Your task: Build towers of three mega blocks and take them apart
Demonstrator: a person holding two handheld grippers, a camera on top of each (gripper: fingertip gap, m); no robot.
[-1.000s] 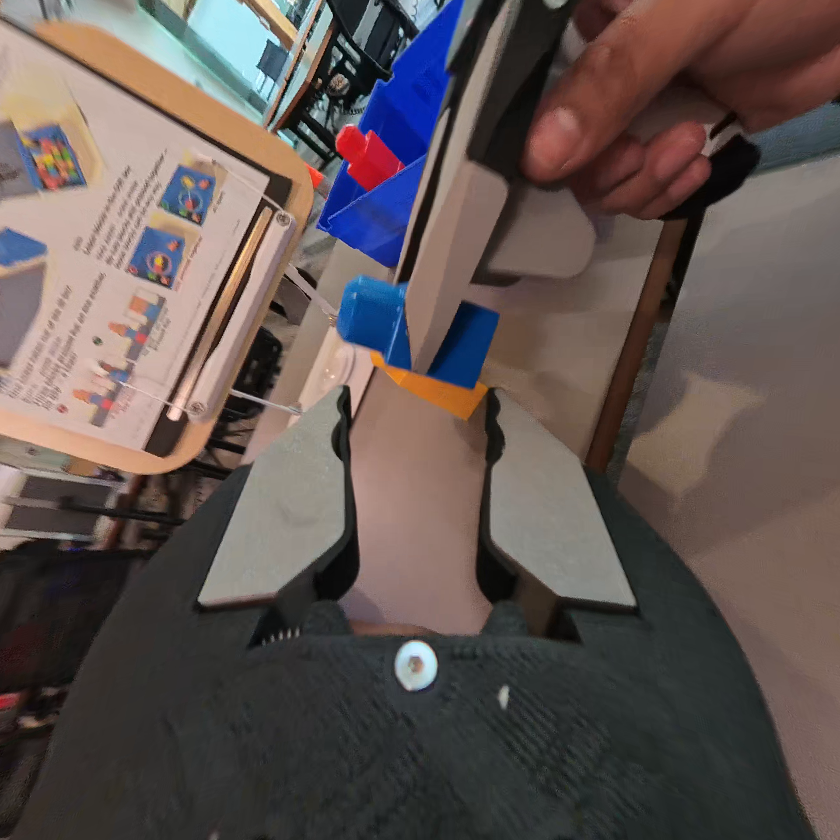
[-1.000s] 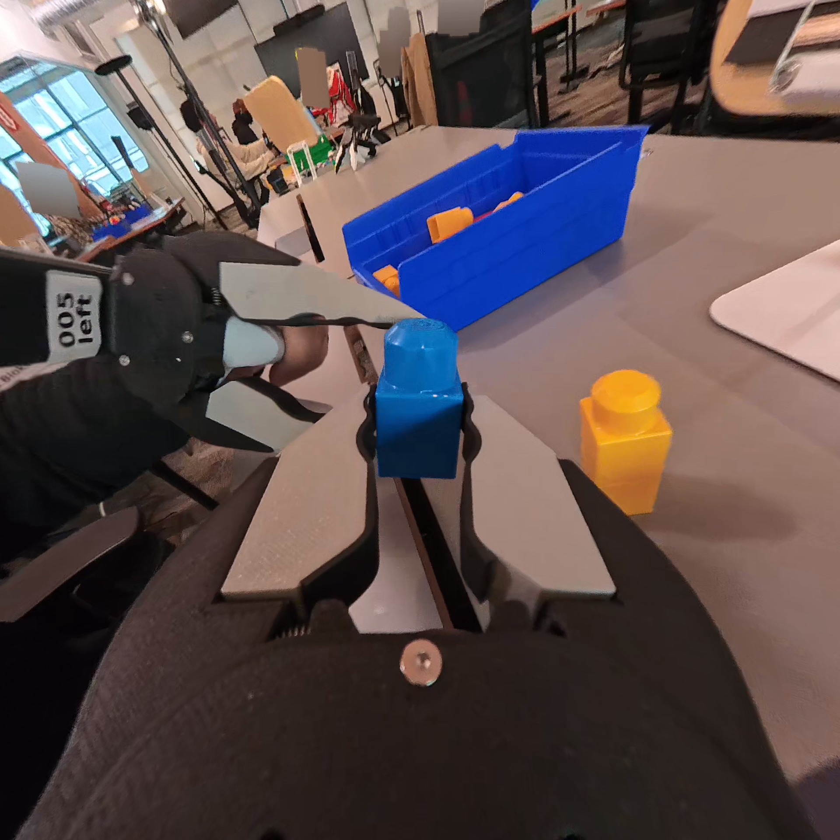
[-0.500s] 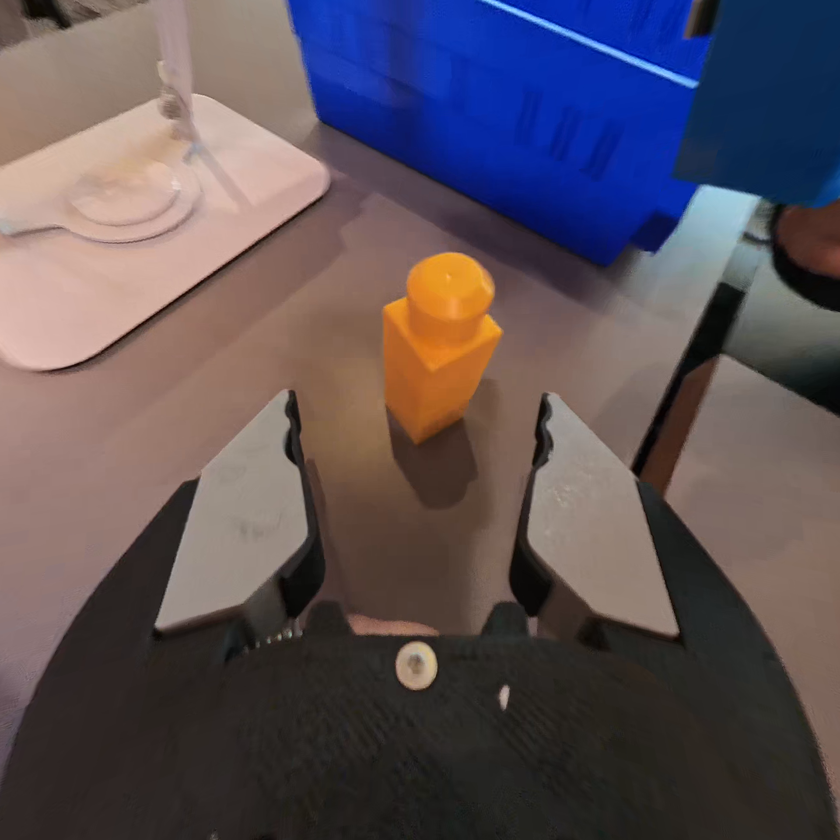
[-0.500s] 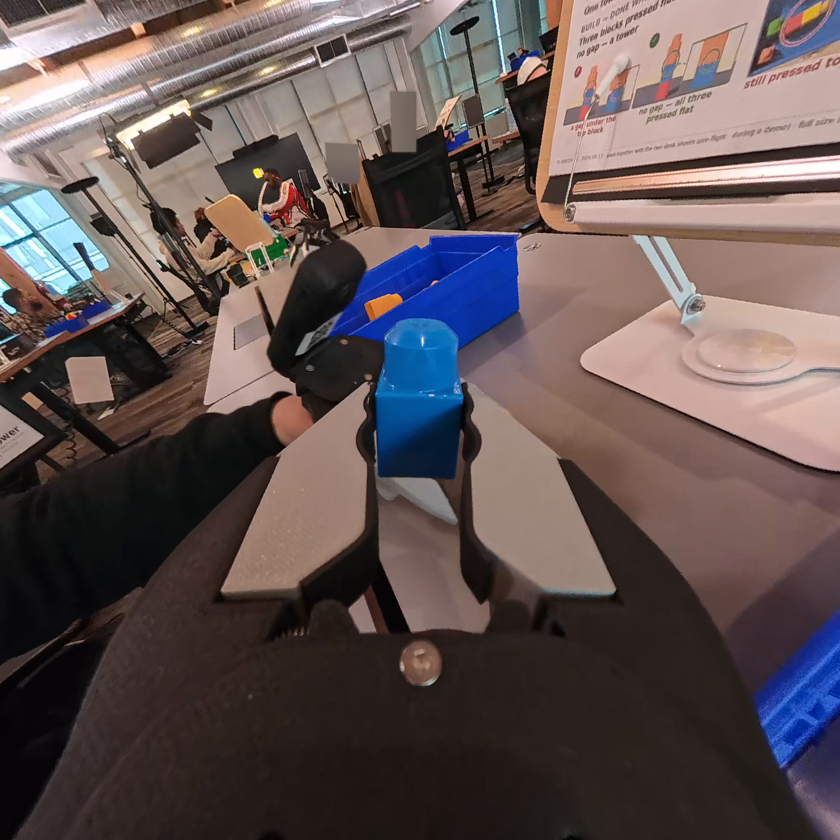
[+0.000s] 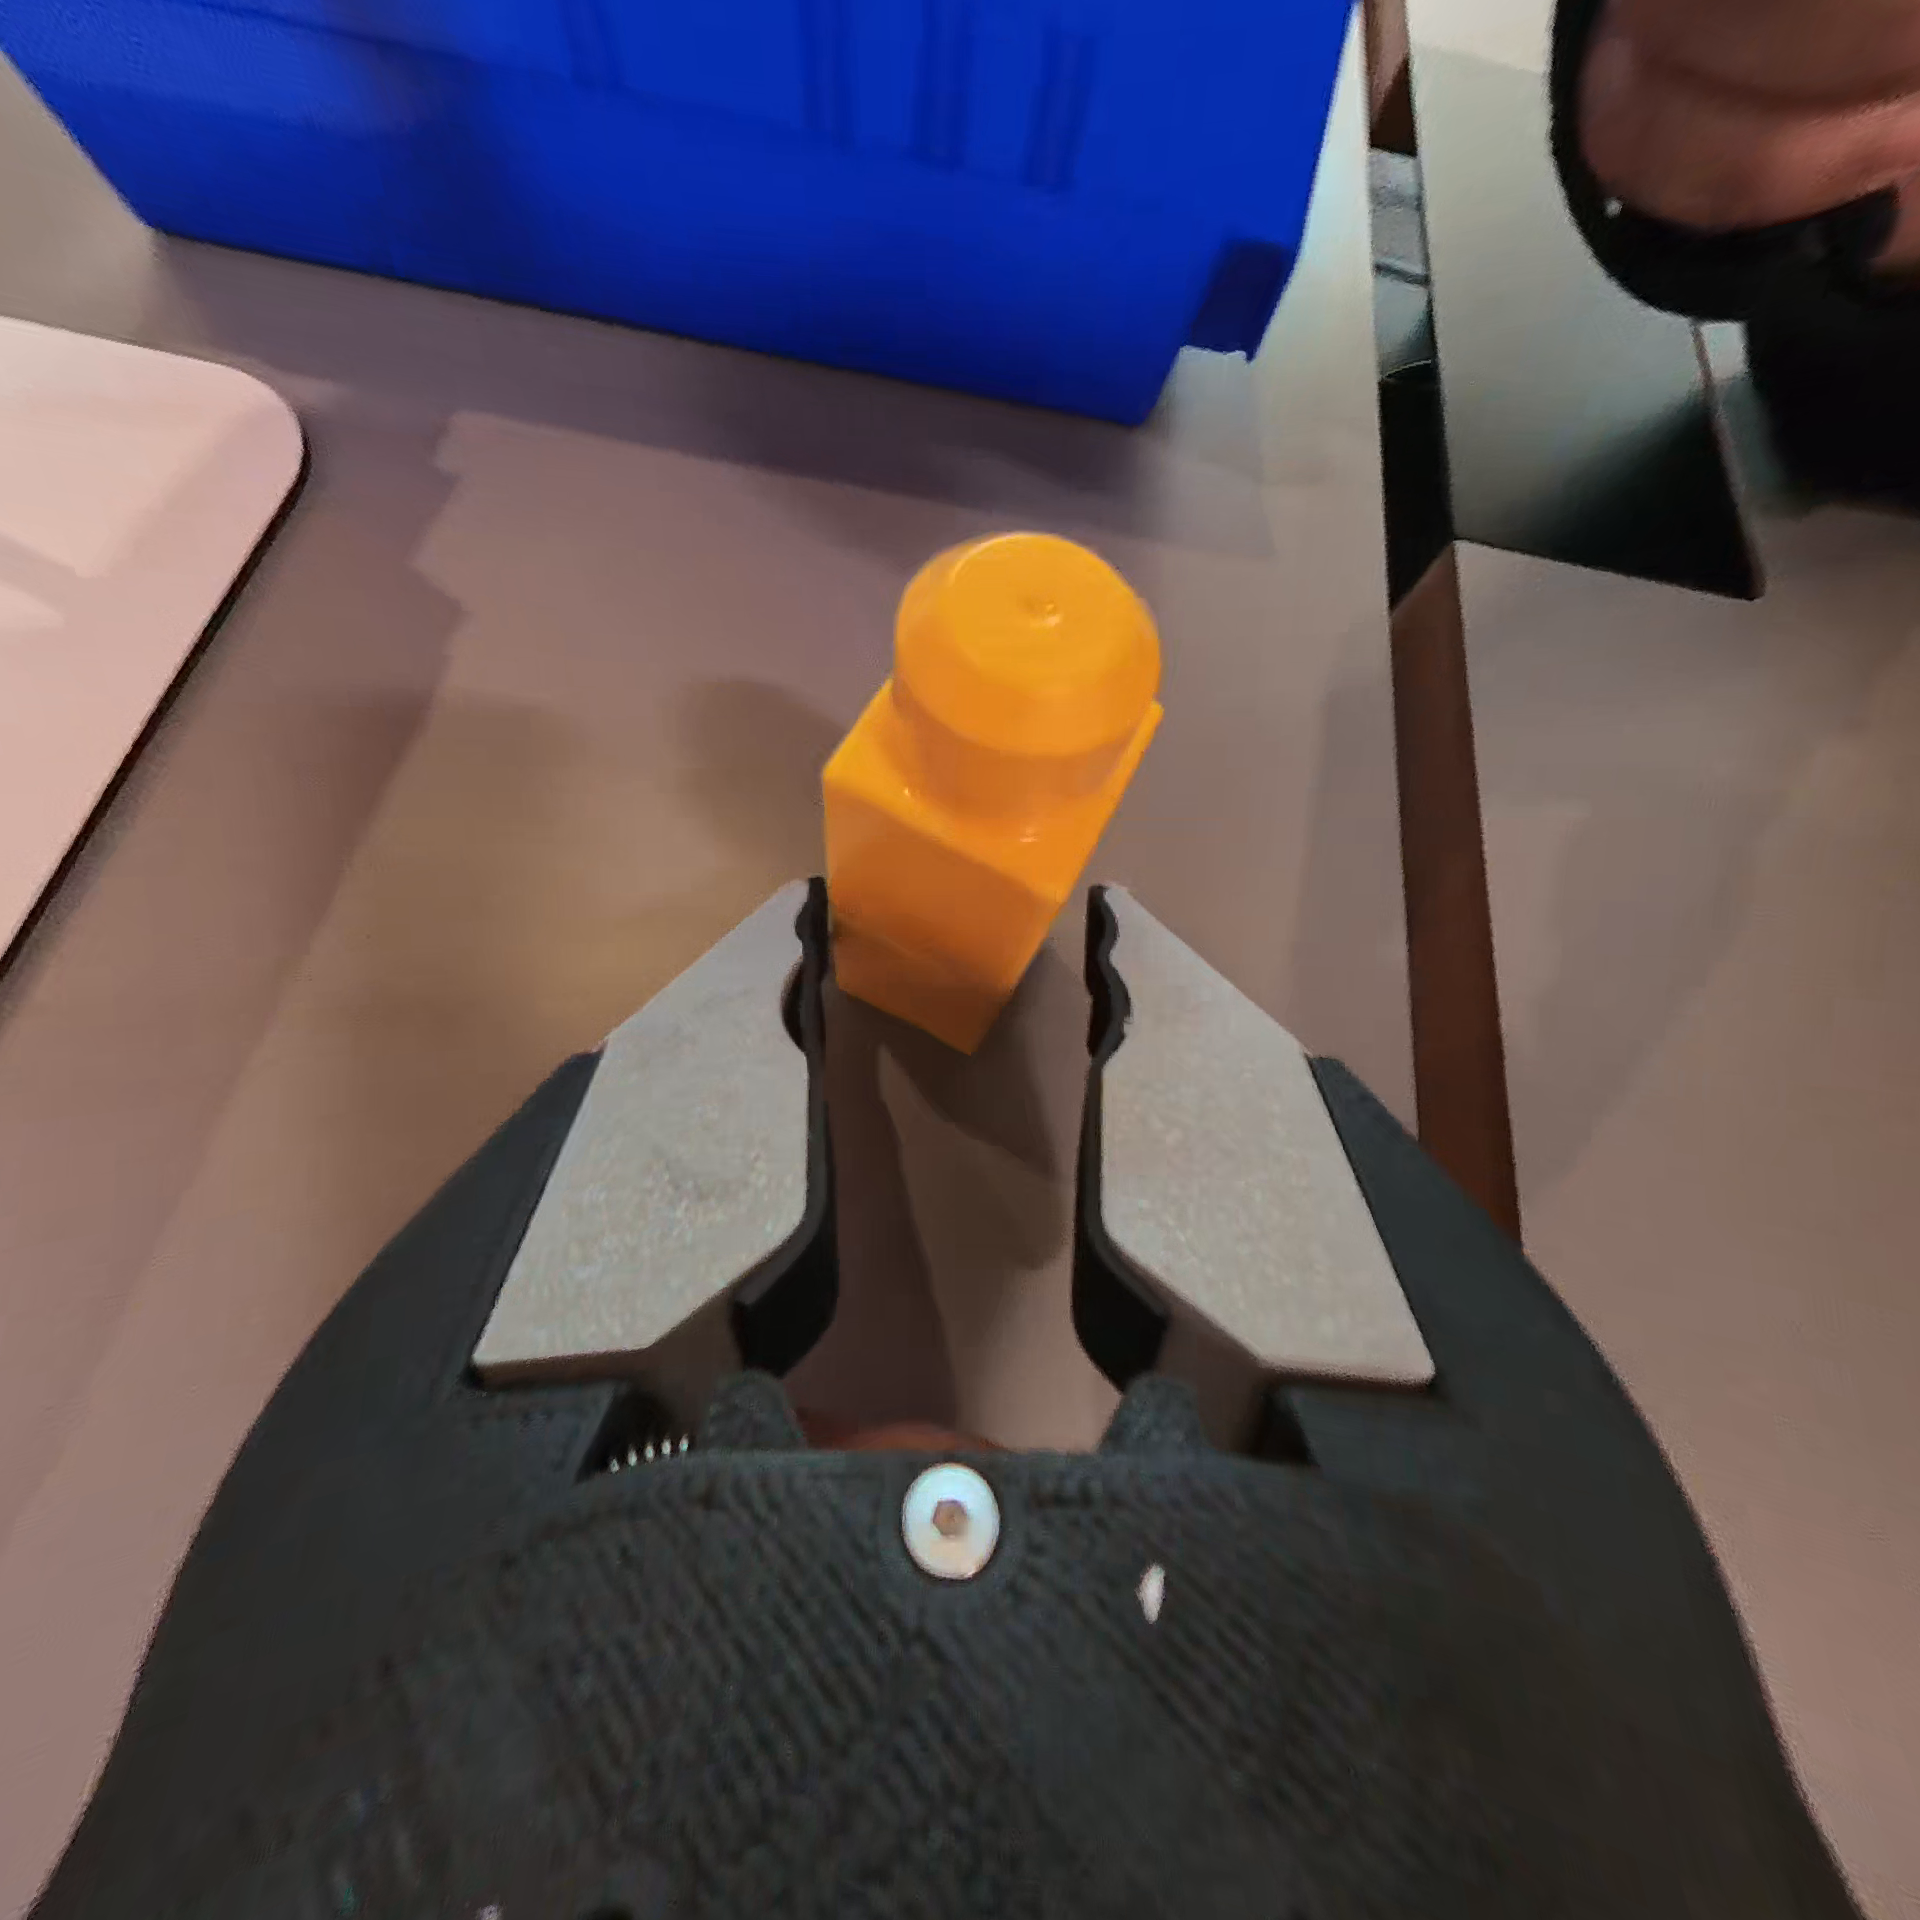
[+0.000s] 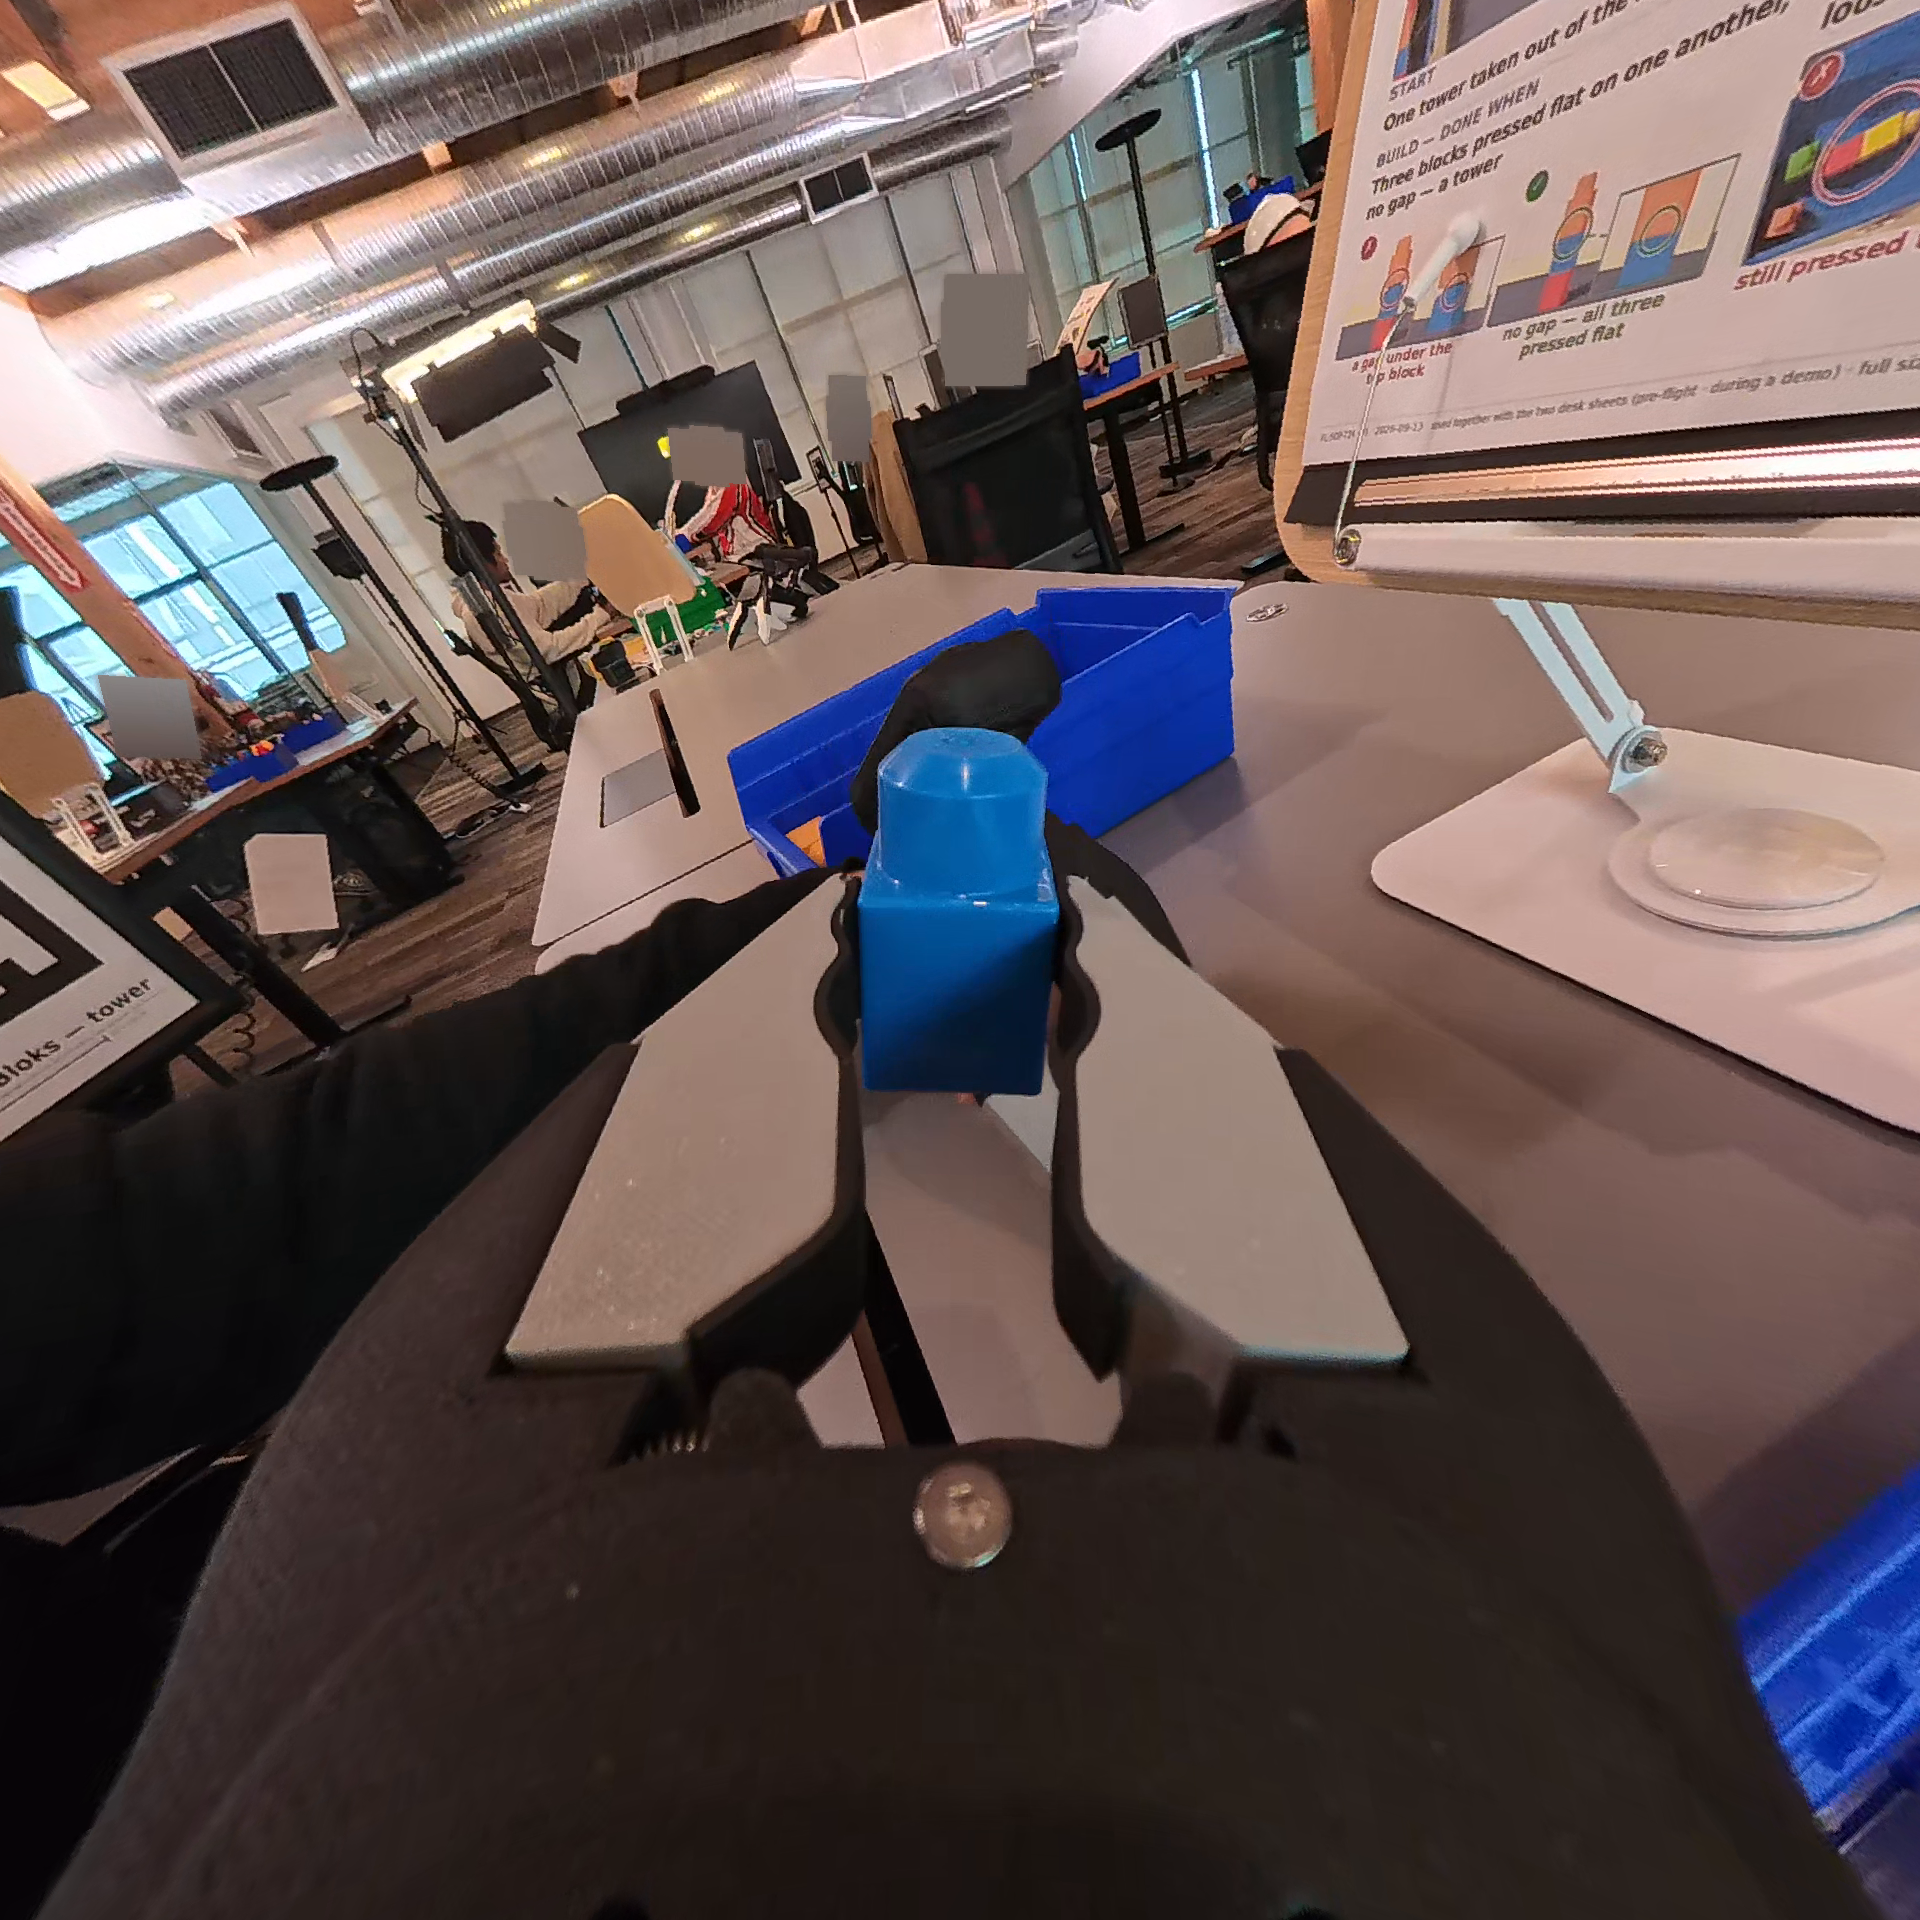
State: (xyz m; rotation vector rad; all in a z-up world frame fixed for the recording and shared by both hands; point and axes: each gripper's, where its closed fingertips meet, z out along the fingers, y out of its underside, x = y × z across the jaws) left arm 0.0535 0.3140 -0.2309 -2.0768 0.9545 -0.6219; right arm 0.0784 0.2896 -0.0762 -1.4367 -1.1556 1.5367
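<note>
An orange mega block [image 5: 977, 821] stands upright on the grey table [image 5: 520, 727] in the left wrist view. My left gripper [image 5: 956, 935] is open with the block's base between its fingertips. The left finger [image 5: 717, 1122] touches the block; the right finger [image 5: 1205, 1132] stands a little apart from it. My right gripper [image 6: 951, 971] is shut on a blue mega block [image 6: 951, 987] and holds it upright above the table. The left gripper's black body [image 6: 982, 675] shows just behind the blue block in the right wrist view.
A blue bin [image 5: 727, 156] stands close behind the orange block; it also shows in the right wrist view [image 6: 1143, 707]. A white stand base [image 5: 114, 582] lies to the left and carries an instruction board [image 6: 1610, 260]. A gap between tables [image 5: 1439, 779] runs on the right. My hands' fingertips stand some 15 cm from each other.
My left gripper has swung down to the table, moved up to the orange block and narrowed its fingers around its base. My right gripper has turned while still holding the blue block.
</note>
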